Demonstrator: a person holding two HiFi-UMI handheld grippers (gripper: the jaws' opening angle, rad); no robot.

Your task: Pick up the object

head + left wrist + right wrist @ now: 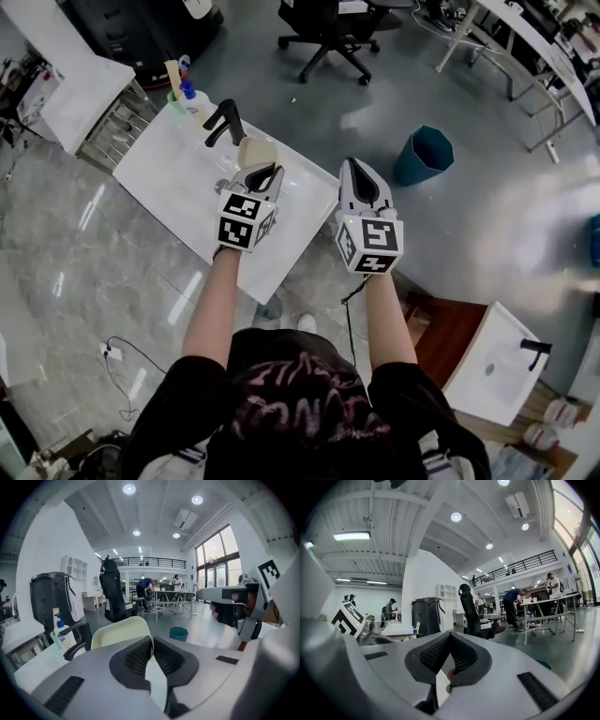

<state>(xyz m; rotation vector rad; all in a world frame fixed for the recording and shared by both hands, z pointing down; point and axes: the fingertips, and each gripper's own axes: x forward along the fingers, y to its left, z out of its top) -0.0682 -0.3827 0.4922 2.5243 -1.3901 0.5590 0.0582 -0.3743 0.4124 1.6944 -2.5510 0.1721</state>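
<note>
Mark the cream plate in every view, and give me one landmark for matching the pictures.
Head view: the cream plate sits above centre, at the tips of the left gripper.
Left gripper view: left of centre, its edge pinched between the jaws.
Right gripper view: not in it.
Shared landmark: the blue-topped bottle, at upper left, far left and left of centre.

Steeply down from the head onto the white counter [173,164]; close along the jaws in both gripper views, roughly level, sharing the black chair [112,597].
</note>
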